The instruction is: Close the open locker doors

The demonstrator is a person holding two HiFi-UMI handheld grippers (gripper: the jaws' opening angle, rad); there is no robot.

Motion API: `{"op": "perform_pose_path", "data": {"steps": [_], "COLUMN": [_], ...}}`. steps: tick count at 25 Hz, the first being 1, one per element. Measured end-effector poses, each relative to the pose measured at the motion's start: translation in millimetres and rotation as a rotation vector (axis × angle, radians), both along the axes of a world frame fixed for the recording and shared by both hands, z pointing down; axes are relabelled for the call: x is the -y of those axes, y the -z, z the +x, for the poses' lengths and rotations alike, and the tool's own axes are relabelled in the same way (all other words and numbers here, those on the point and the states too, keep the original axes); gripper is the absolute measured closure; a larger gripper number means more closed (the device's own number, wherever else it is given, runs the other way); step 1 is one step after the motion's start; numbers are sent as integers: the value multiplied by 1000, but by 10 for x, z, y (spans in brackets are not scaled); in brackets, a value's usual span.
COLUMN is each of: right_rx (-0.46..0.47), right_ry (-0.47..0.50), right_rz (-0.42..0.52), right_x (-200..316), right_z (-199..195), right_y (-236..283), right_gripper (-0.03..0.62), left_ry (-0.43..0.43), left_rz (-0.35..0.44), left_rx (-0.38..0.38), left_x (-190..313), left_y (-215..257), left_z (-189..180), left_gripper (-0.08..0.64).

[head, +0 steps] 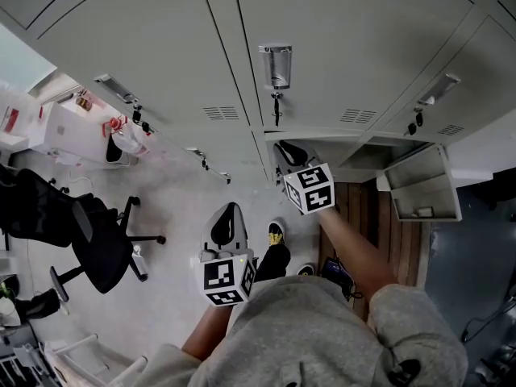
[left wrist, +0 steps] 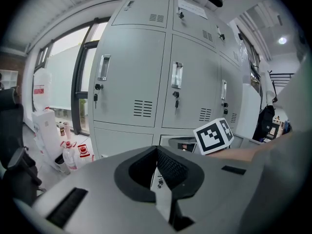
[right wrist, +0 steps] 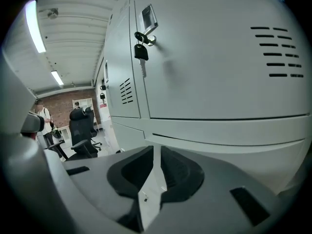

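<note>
locker door, the open one, hangs swung out from the bottom row at the right of the head view. it shows me its pale grey inner side with a folded rim all round. the dark mouth of its locker sits just left of it, above a strip of brown wood planks.

the rest of the lockers in view are shut: flat light grey fronts, each with a recessed metal handle, a lock below it and a small block of vent slots.

my right gripper is held out on my bare forearm, low and close to the locker fronts. it is near the open door's left edge but not touching it. its jaws are pressed together with nothing between them. its own view is filled by a shut door with a key dangling from the lock.

my left gripper is lower and further back, near my grey sleeve. its jaws are also together and empty, and it points at the shut doors.

off to the left, a black office chair stands on the pale floor, well apart from the lockers. some plastic bottles stand by the window end of the row.
</note>
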State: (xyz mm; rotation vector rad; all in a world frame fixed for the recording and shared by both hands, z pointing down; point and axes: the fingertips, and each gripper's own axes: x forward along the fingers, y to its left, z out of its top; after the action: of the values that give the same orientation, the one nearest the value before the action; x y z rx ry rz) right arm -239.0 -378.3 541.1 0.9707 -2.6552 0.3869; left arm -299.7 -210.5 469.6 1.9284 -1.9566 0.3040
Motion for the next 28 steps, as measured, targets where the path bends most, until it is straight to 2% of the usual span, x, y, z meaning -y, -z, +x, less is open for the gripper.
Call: {"op": "perform_pose_path", "data": {"steps": [12,19,23,28], "right_rx": [-57,-68,-64,-50], "right_ry": [-60,-61,-52,-76], "right_rz": [23,36,85,180], "right_x": [225,202,62,-153], "right_z": [-10,82,356,885], "right_y": [-70,-46,116,575], "right_gripper": [538,556,557,555], "left_ry": [-17,-69,-98,-144], "left_rz": [34,39,50,61], "left_rx": [3,8,0,8], "left_x": [355,495,565,612], "left_y": [117,116,126,162], "left_z": [-199,-160,-58,160], "left_gripper": [549,550,550,549]}}
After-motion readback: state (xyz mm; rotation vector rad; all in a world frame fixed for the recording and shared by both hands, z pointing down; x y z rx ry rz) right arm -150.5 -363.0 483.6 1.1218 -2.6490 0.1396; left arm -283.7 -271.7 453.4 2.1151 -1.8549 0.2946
